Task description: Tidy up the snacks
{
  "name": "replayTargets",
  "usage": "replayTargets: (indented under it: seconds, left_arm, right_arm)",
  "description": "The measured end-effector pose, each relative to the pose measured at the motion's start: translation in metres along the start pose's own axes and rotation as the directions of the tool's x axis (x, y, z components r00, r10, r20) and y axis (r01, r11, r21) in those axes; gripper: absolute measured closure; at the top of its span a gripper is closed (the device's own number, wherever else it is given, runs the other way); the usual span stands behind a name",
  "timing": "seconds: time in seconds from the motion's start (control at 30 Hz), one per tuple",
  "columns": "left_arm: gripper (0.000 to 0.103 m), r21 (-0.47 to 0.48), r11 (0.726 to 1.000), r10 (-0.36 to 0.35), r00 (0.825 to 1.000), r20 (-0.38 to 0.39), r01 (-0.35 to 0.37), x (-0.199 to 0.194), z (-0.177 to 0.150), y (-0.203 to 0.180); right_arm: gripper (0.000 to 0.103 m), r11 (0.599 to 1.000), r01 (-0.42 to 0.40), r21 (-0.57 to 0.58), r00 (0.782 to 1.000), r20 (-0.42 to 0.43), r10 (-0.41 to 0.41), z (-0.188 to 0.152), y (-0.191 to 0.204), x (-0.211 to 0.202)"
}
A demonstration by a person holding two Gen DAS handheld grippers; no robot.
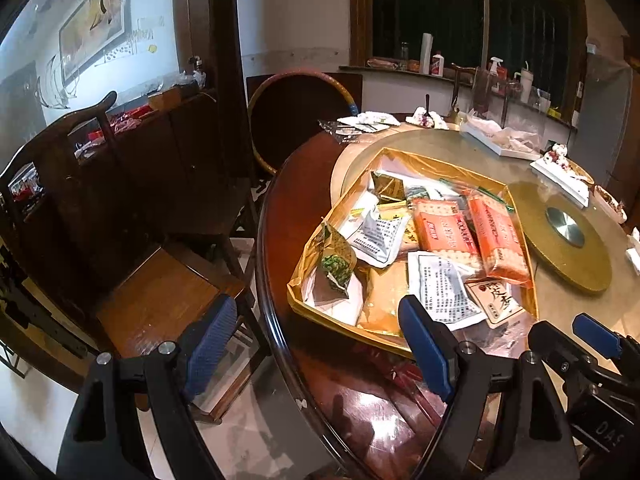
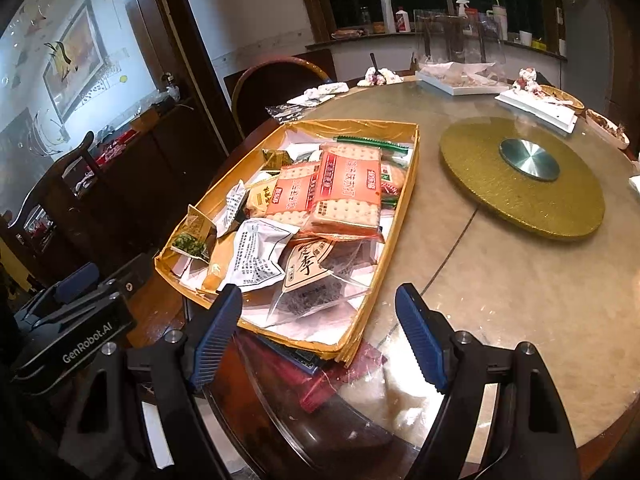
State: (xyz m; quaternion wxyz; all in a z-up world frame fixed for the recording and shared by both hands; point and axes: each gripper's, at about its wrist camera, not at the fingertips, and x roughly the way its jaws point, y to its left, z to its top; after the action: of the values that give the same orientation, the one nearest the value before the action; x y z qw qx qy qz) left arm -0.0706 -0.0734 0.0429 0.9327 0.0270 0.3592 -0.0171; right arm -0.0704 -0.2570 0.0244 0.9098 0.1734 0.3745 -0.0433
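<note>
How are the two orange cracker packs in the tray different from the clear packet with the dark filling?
The orange cracker packs are opaque and printed with crackers; the clear packet shows its dark contents. The cracker packs lie stacked on the pile, mid-tray; the clear packet lies lower, at the near end. All are sealed and inside the gold tray.

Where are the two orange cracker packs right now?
The orange cracker packs lie side by side on top of the snack pile in the gold tray, toward its far end, left of the gold turntable disc in the right wrist view.

The snack packets (image 2: 320, 200) are piled in the tray (image 2: 396, 216), which is set on the table (image 2: 500, 280), left of the turntable (image 2: 520, 176).
</note>
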Motion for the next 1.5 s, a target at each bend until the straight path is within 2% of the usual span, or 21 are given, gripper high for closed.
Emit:
replayTargets:
  seconds: [0.4,0.67,0.9,1.1,1.33,1.5]
  left_arm:
    - [0.02,0.027,0.999,0.022,0.999,-0.035,-0.021,0.014,0.002,-0.001]
    - [0.02,0.067,0.998,-0.016,0.999,-0.044,0.019,0.018,0.005,-0.01]
    - [0.02,0.064,0.997,-0.04,0.998,-0.039,0.043,0.015,0.011,-0.01]
    - [0.02,0.063,0.997,-0.038,0.999,-0.017,0.039,0.011,0.015,-0.01]
    - [0.02,0.055,0.997,-0.061,0.998,-0.029,0.062,0.018,0.017,-0.012]
    - [0.02,0.081,0.995,-0.054,0.998,-0.021,0.056,0.016,0.017,-0.021]
  right_arm:
    - [0.024,1.0,0.0,-0.008,1.0,0.001,0.0,0.004,0.004,0.009]
    - [0.024,1.0,0.005,-0.023,1.0,0.011,-0.005,0.007,0.003,0.009]
    - [0.024,0.999,-0.017,-0.028,0.998,0.058,0.019,0.013,0.0,-0.001]
    - [0.024,0.998,-0.037,-0.05,0.996,0.074,0.04,0.02,0.003,-0.001]
    - [0.022,0.997,-0.048,-0.054,0.996,0.077,0.052,0.021,0.003,0.002]
    - [0.022,0.999,-0.047,-0.028,0.996,0.076,0.049,0.022,-0.005,0.003]
